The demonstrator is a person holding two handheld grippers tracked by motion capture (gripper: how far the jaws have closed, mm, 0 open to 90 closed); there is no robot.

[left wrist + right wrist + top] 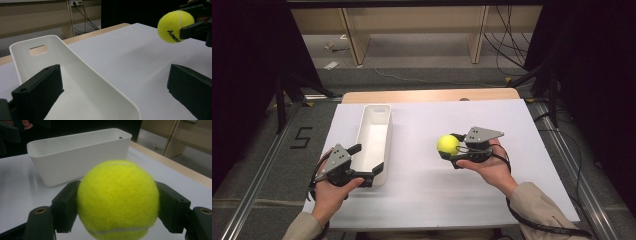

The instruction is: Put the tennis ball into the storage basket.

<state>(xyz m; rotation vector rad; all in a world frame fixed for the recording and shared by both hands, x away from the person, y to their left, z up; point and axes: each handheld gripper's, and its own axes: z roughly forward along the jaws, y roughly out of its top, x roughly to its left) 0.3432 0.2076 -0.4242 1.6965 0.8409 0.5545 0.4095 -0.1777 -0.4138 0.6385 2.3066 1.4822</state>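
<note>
The white table (422,190) lies bare under my hands apart from the long white bin (374,142), which stands left of centre with its length running from near to far. My left gripper (368,162) sits at the bin's near end with its jaws spread wide, one inside the bin and one outside its right wall, gripping nothing that I can see; whether they touch the wall I cannot tell. My right gripper (453,150) is right of centre, well apart from the bin, with its jaws closed on the sides of the yellow tennis ball (448,144), which I hold lifted off the table.

I judge this the carrying step: the ball is picked up and not yet in the bin. The next move calls for swinging my right hand left until the ball hangs over the bin's open top, clear of my left gripper, then lowering and letting the jaws part.
</note>
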